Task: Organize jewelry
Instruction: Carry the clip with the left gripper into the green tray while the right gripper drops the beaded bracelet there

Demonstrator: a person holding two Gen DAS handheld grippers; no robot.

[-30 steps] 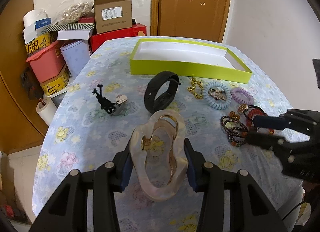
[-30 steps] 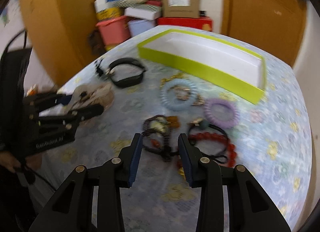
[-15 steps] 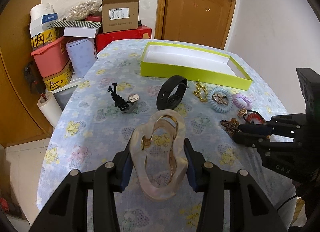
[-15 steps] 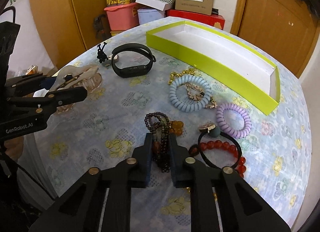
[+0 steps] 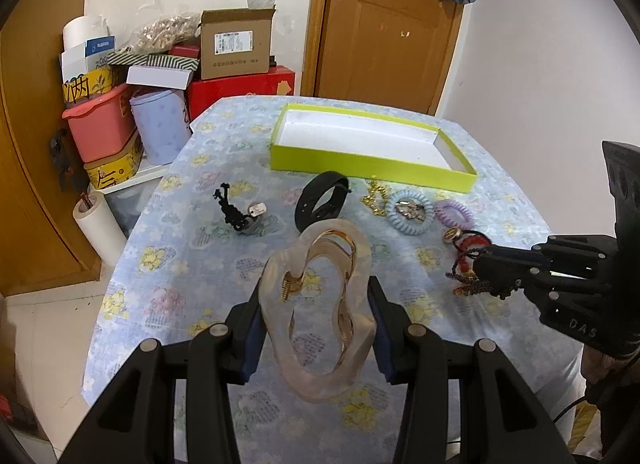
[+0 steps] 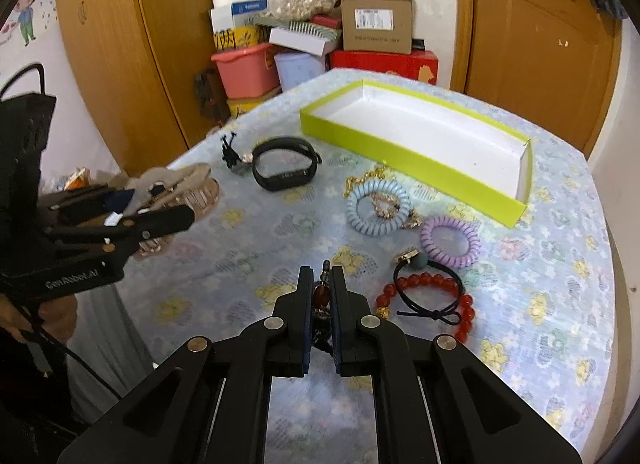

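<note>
Left wrist view: hair claw (image 5: pixel 316 312) upright, long axis pointing away.

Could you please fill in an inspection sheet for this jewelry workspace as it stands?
Surface: round table under a pale blue floral cloth.
Job's things: lime-green shallow cardboard box, nothing seen inside; black wristband, light blue coil hair tie, purple coil hair tie and red bead bracelet lie on the cloth.
Clutter: stacked boxes and a pink plastic tub beyond the table.
Grippers: left hand-held gripper clamps a marbled beige hair claw; right hand-held gripper closing on a dark beaded bracelet.
Cables: black cable under the left hand.
Surroundings: brown wooden door.
</note>
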